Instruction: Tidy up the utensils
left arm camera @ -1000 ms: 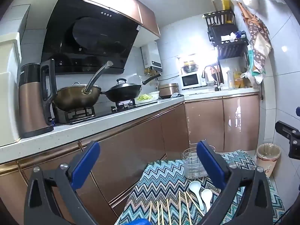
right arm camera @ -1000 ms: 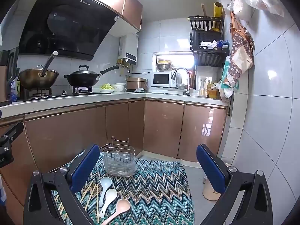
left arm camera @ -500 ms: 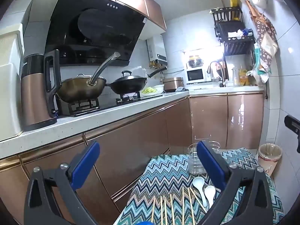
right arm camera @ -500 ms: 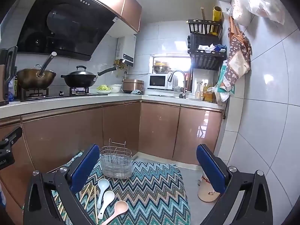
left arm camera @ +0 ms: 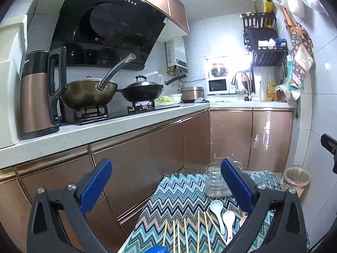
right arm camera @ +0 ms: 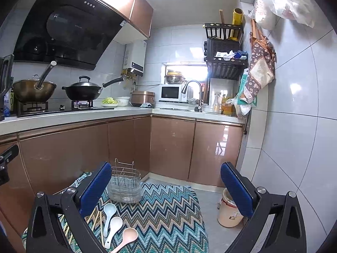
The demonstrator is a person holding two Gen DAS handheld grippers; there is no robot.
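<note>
A wire utensil holder (right arm camera: 125,186) with a clear base stands at the far end of a zigzag-patterned cloth (right arm camera: 168,215); it also shows in the left wrist view (left arm camera: 214,181). In front of it lie two white spoons (right arm camera: 109,210) (left arm camera: 217,208), a pink spoon (right arm camera: 127,237) and several wooden chopsticks (left arm camera: 185,234) (right arm camera: 95,219). My left gripper (left arm camera: 166,187) is open and empty, above the near end of the cloth. My right gripper (right arm camera: 166,187) is open and empty, above the cloth's right part.
Brown cabinets (right arm camera: 84,147) and a counter with a stove, two woks (left arm camera: 90,92) and a kettle (left arm camera: 40,94) run along the left. A small bin (right arm camera: 229,210) stands on the floor right of the cloth. A tiled wall (right arm camera: 294,126) is at right.
Both views have shifted slightly: the holder, spoons and chopsticks sit a little nearer and more centred. Both grippers stay open and empty.
</note>
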